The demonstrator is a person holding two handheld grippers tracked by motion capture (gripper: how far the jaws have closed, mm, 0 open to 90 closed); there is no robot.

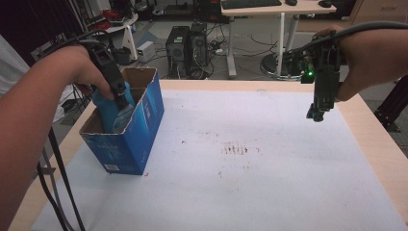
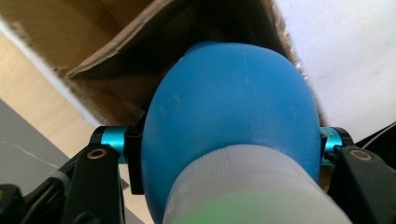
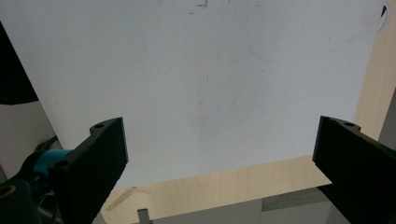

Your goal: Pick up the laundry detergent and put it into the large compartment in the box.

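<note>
A blue bottle (image 1: 108,108) with a pale cap end (image 2: 252,186) hangs partly inside an open blue cardboard box (image 1: 139,139) at the table's left. My left gripper (image 1: 122,101) is shut on the bottle (image 2: 229,112), jaws pressing its two sides, and it points down into the box's brown interior (image 2: 116,42). My right gripper (image 1: 317,115) hovers above the table's right side, pointing down. Its jaws stand wide apart with nothing between them, over the white sheet (image 3: 201,84).
A white sheet (image 1: 250,159) covers most of the wooden table (image 1: 370,120). The box stands near the table's left edge. Beyond the far edge are computer towers (image 1: 187,45), cables and a desk (image 1: 269,9) on the floor.
</note>
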